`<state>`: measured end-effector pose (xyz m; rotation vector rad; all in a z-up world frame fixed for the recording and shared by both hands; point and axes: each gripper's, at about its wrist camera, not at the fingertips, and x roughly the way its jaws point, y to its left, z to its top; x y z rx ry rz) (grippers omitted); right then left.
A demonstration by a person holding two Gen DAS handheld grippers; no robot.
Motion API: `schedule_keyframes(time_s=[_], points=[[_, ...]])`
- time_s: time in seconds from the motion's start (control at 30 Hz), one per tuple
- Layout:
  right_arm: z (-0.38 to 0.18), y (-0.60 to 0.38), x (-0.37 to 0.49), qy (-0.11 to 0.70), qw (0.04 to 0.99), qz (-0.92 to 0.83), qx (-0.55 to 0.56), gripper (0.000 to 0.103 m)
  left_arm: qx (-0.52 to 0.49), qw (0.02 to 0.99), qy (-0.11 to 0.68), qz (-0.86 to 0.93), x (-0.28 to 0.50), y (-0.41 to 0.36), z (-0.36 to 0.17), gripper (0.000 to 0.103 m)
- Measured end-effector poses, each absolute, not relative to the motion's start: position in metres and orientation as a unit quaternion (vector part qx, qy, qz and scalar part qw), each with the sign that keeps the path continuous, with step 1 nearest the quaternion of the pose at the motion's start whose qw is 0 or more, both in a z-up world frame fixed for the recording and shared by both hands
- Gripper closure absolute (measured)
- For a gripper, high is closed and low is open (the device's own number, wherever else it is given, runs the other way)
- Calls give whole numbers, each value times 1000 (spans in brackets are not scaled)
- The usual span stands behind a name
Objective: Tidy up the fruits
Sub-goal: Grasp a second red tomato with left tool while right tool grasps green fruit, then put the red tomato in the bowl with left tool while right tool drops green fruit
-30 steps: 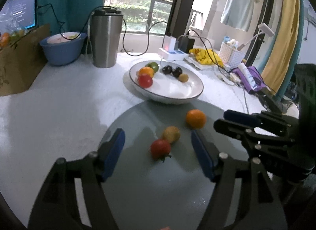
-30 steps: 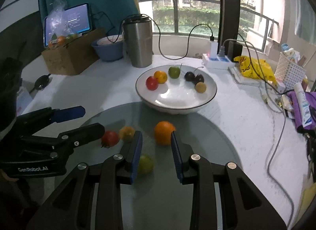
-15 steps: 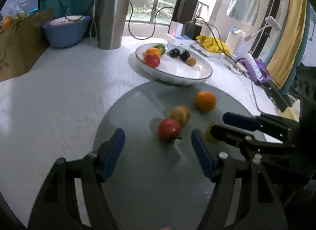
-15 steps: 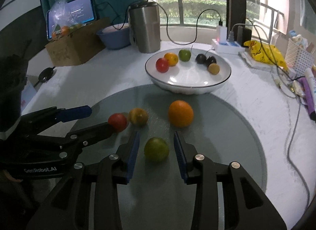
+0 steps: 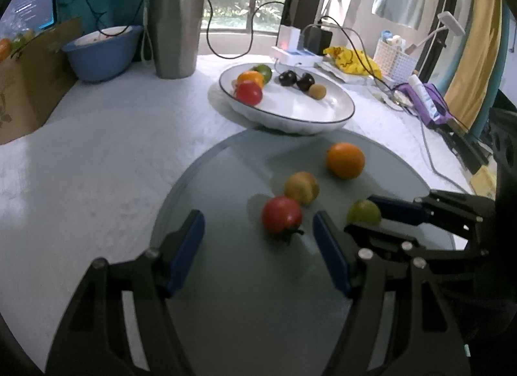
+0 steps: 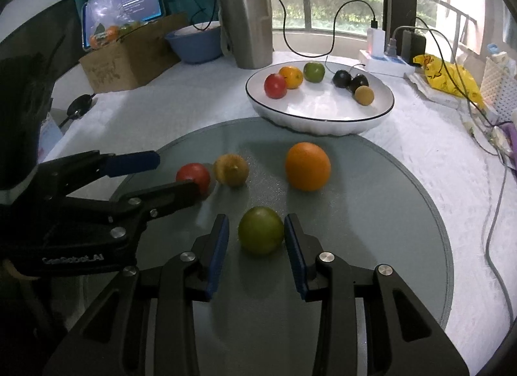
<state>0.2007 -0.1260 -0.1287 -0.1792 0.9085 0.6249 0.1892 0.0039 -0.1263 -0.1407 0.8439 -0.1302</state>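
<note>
Glass disc [image 6: 404, 214], near edge: bare glass under my fingers.
Glass disc, right side: open to the rim past the orange [image 6: 307, 166].
Between my right gripper [image 6: 257, 235] pads: green fruit [image 6: 261, 230] fills the gap; right pad touching or nearly so, sliver free on the left.
Between my left gripper [image 5: 258, 233] pads: wide and free; red tomato [image 5: 281, 214] just ahead.
Between my two grippers: tight; left finger crowds the tomato and yellow fruit [image 6: 231, 170].
Far edge of the disc: white plate [image 6: 323, 127] blocks it.
Table's far edge: steel tumbler [image 6: 247, 25], blue bowl [image 6: 194, 43], cardboard box [image 6: 129, 59], trailing cables [image 6: 497, 214].
</note>
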Motion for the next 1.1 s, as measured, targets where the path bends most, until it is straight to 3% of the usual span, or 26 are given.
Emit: schedule_keyframes(time_s=[0.1, 0.27, 0.33, 0.6, 1.1], points=[[-129, -127, 202, 430, 848, 297, -87, 73, -65, 906, 412, -68, 192, 2, -128, 32], [-128, -130, 203, 431, 846, 303, -82, 74, -59, 905, 416, -70, 196, -1, -130, 33], [-127, -131, 203, 430, 847, 302, -79, 74, -55, 905, 416, -73, 197, -2, -130, 47], [-121, -140, 207, 422, 854, 295, -73, 74, -45, 903, 419, -85, 200, -8, -129, 75], [-110, -158, 219, 408, 866, 282, -63, 74, -50, 909, 403, -93, 197, -12, -113, 75]])
